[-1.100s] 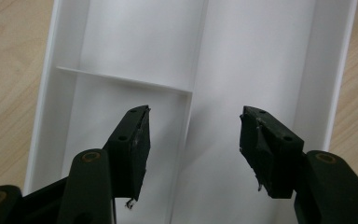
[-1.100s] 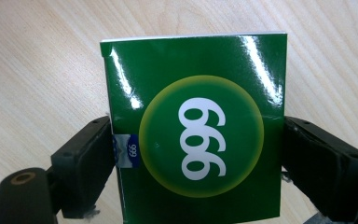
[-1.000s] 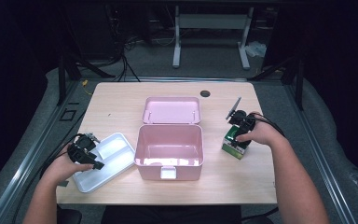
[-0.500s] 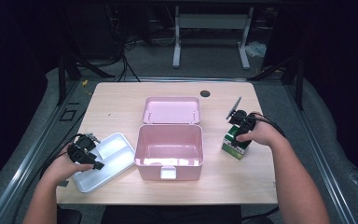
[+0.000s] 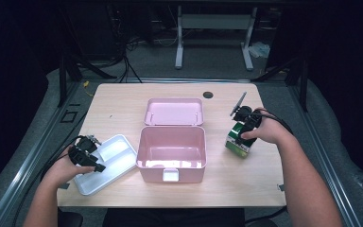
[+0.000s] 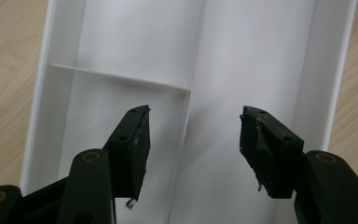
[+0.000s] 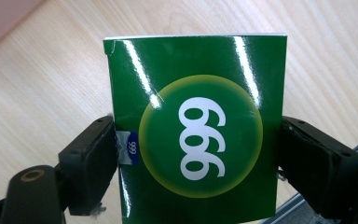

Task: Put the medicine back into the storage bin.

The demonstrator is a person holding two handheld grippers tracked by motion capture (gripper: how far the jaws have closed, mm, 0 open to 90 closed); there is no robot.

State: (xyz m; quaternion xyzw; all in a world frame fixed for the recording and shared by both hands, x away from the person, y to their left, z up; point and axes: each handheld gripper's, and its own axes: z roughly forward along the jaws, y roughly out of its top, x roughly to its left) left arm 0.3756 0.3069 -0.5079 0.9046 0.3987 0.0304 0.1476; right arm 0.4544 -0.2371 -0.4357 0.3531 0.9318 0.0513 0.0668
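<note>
Jaws of the right gripper clamp the green box by its two side faces, pads pressing on the glossy card; printed "999" reads upside down from this camera. In the high view the green box sits tilted at the table's right side, apparently just clear of the wood, well apart from the open pink case. Judged progress: pickup made, carry and placing in the case not yet done; case interior looks bare. Right hand comes in from the right, wrist bent, gripper aimed down and leftward. Left gripper, jaws apart with nothing between, hovers over the white divided tray.
</note>
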